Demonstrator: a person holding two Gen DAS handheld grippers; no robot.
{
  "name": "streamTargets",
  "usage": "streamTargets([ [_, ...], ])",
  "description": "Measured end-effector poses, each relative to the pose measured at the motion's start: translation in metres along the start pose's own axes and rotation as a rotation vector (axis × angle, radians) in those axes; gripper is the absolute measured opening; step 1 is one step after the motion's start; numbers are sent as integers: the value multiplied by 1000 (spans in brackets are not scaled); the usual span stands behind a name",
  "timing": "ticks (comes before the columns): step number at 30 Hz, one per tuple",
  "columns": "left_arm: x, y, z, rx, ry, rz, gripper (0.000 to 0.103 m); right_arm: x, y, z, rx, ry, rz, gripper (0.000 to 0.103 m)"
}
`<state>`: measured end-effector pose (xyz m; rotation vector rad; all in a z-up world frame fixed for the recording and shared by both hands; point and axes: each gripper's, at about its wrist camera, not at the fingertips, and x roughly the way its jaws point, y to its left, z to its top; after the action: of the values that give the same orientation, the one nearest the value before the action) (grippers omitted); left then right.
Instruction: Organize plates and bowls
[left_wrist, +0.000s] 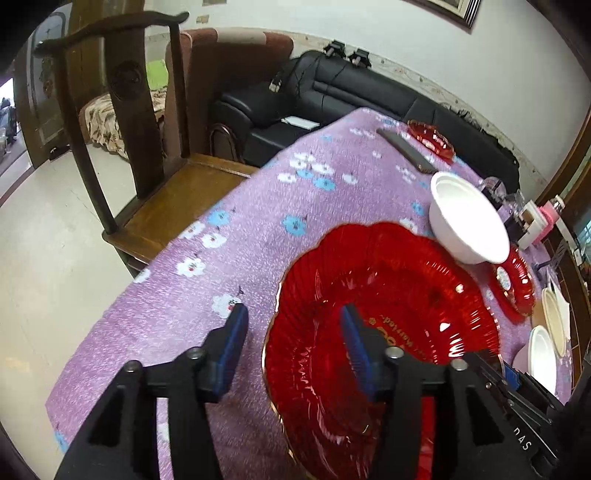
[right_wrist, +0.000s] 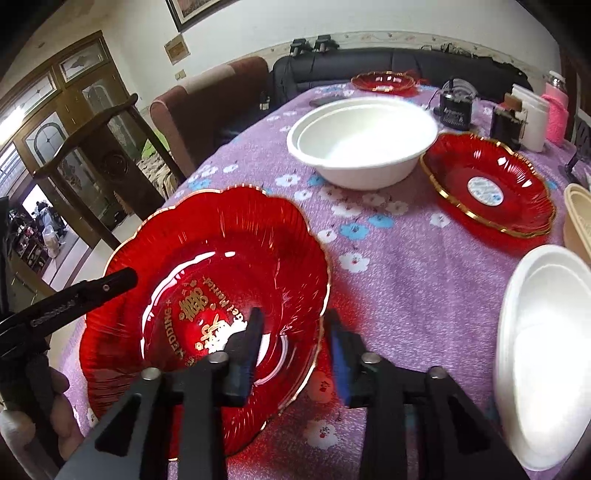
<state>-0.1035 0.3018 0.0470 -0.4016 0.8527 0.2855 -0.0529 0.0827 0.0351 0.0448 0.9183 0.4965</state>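
Fingers of the right gripper (right_wrist: 291, 332) are seen parted astride the near-right rim of the red wedding plate (right_wrist: 207, 295), one finger inside the dish and one outside it, with the rim between them and no clamp yet evident. At the plate's opposite edge, the left gripper (left_wrist: 291, 325) is likewise held spread, one finger above the plate's floor and the other over the purple tablecloth (left_wrist: 184, 295) just beside the rim. The plate is judged nearer to the right gripper's bite, since only there is the rim squarely bracketed. Beyond the plate, a stack of white bowls (right_wrist: 364, 142) is set, and to that stack's right a second red plate (right_wrist: 487, 184) lies. Farthest from the wedding plate, a third red dish (right_wrist: 384, 81) is seen at the table's far end.
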Motion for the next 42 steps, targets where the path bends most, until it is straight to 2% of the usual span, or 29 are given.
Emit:
streamTargets([
  [3, -12, 2, -1, -15, -17, -3, 60, -12, -2, 0, 1, -25, 0, 49],
  [8, -35, -1, -7, -24, -53, 18, 62, -41, -3, -4, -9, -86, -1, 52],
  [10, -46, -5, -11, -15, -76, 41, 71, -55, -5, -8, -15, -121, -9, 58],
  [15, -75, -24, -20, 10, -146, 64, 85, -96, -6, -14, -52, -250, -69, 77],
  [16, -80, -29, -22, 19, -155, 62, 85, -109, -6, -18, -66, -299, -106, 80],
  [18, -89, -41, -27, 46, -177, 58, 85, -124, -5, -23, -81, -362, -165, 95],
  [19, -94, -47, -30, 62, -190, 59, 85, -134, -6, -26, -91, -409, -209, 97],
  [22, -107, -66, -38, 104, -233, 67, 87, -152, -13, -32, -97, -466, -262, 100],
  [25, -120, -85, -48, 148, -285, 88, 93, -165, -27, -38, -72, -483, -278, 101],
  [31, -137, -120, -68, 289, -361, 159, 94, -180, -62, -45, 19, -503, -313, 101],
  [36, -144, -135, -78, 343, -359, 154, 94, -188, -81, -48, 76, -513, -329, 101],
  [42, -147, -147, -83, 377, -341, 147, 94, -202, -87, -50, 74, -539, -354, 101],
])
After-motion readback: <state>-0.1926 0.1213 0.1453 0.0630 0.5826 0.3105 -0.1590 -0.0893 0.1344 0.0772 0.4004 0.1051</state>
